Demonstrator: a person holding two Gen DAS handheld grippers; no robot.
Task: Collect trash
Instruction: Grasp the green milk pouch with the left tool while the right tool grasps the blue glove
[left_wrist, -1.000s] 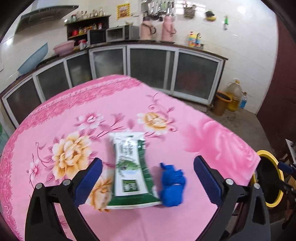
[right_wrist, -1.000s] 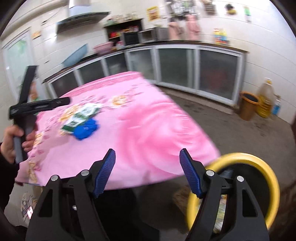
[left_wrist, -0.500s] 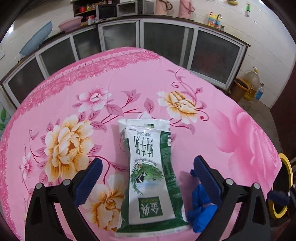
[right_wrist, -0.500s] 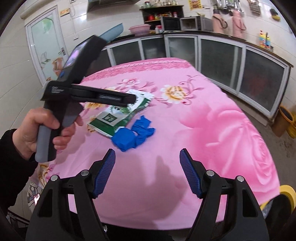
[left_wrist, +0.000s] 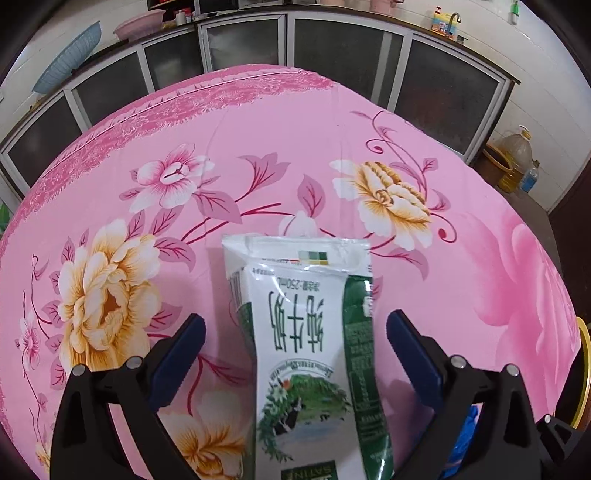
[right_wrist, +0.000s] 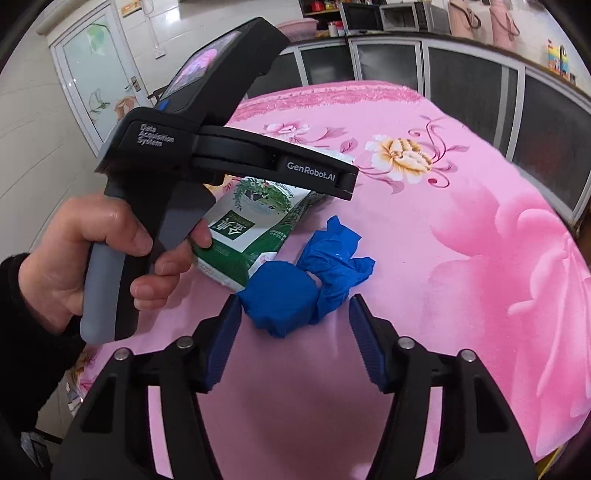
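While L gripper (left_wrist: 295, 343) straddles milk pouch (left_wrist: 306, 332), both wide open.

A round table draped in a pink floral tablecloth (left_wrist: 369, 122) is occupying the middle of the room. A row of low cabinets with dark glass doors and pale metal frames (left_wrist: 332, 55) is running along the white-tiled wall (right_wrist: 29, 155) behind it. A blue plastic basin (left_wrist: 68, 55) and a pink basin (left_wrist: 138, 29) are resting on the dark countertop. A microwave oven (right_wrist: 406, 16) and two pink thermos flasks (right_wrist: 480, 18) are standing further along. A white door with frosted, decorated glass (right_wrist: 98, 81) is sitting at the left. A large amber oil bottle (left_wrist: 517, 155) is standing on the grey concrete floor (left_wrist: 532, 203).
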